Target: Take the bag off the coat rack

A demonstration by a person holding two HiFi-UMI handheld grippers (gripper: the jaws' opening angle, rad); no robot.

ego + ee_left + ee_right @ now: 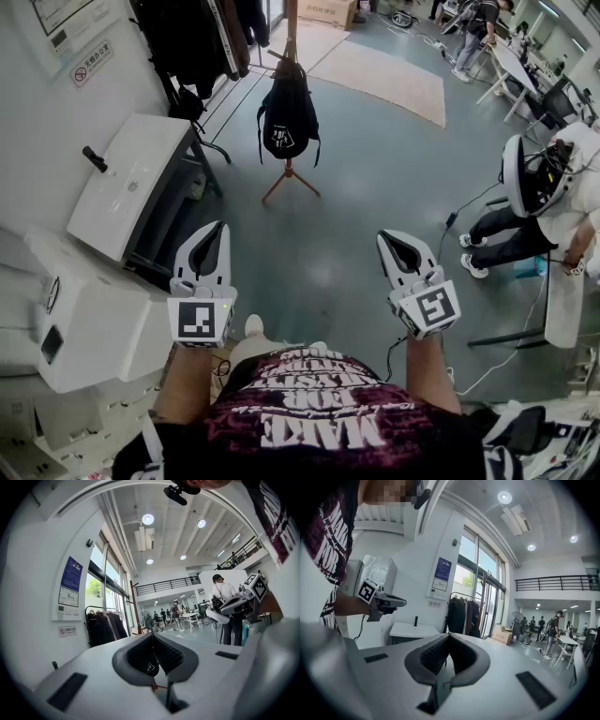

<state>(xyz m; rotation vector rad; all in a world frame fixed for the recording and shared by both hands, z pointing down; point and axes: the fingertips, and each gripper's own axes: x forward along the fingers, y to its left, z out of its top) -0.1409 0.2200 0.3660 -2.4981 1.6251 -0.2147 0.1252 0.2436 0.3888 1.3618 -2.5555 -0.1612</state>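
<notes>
The grey-green floor fills most of the head view, with a pale rug at the far side. A white counter stands against the left wall, and dark coats hang beyond it. At the right edge sits a person in white. The wooden coat rack stands far ahead, slightly left of centre, on splayed legs. The black bag hangs on its pole, clear of the floor and well apart from both claws. Near the wearer, the left claw and the right claw are held side by side, pointing toward the rack. Each claw has its jaws pressed together at the tips and grips nothing.
</notes>
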